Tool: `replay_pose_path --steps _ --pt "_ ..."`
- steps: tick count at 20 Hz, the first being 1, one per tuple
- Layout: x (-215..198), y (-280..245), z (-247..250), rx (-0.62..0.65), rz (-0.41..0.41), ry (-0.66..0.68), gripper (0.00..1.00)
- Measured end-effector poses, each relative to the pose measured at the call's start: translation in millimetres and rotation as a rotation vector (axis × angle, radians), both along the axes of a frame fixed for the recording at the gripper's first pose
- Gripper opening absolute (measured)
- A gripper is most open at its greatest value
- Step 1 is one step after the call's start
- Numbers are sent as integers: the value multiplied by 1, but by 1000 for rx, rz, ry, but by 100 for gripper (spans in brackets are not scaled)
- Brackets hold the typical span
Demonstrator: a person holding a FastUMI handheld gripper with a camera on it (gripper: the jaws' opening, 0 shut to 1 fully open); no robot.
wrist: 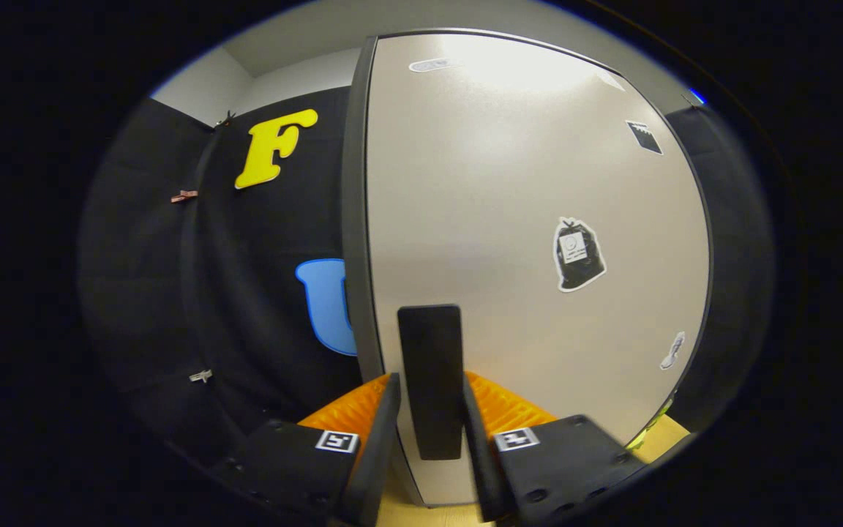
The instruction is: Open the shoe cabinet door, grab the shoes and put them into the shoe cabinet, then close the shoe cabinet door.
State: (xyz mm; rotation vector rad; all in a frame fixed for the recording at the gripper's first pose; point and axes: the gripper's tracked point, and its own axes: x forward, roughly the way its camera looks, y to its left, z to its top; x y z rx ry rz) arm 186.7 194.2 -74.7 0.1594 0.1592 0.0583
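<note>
The shoe cabinet door (524, 219) is a pale grey panel with a dark frame, standing right in front of me. A black upright handle (430, 366) is fixed low on it near its left edge. My gripper (430, 417) is shut on that handle, with one finger (377, 432) on its left side and the other on its right. Several small stickers mark the door, one shaped like a black bag (577, 254). A sliver of yellow-green (652, 428) peeks out by the door's lower right corner; I cannot tell what it is.
Black booth cloth (246, 293) hangs left of the cabinet and continues on its right (729, 241). A light wooden surface (674, 432) shows beneath the door's lower right corner. White wall and ceiling (282, 66) rise above the cloth.
</note>
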Motion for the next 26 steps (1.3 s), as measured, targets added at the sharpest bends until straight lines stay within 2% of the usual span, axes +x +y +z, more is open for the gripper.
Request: replay_pose_path --steps 1,3,4,5,6,11,19,26 --pt "-4 0 4 0 6 -13 37" --pt "-6 -1 4 -21 18 -20 37" --pt "-3 -1 2 -22 21 -18 31" --pt "-3 -1 1 -24 21 -16 31" --pt "-6 0 2 -30 25 -16 24" --pt "-31 -2 10 -33 75 -41 24" --pt "-109 -30 17 -29 197 -63 24" --pt "-155 -62 20 -7 234 -56 24"
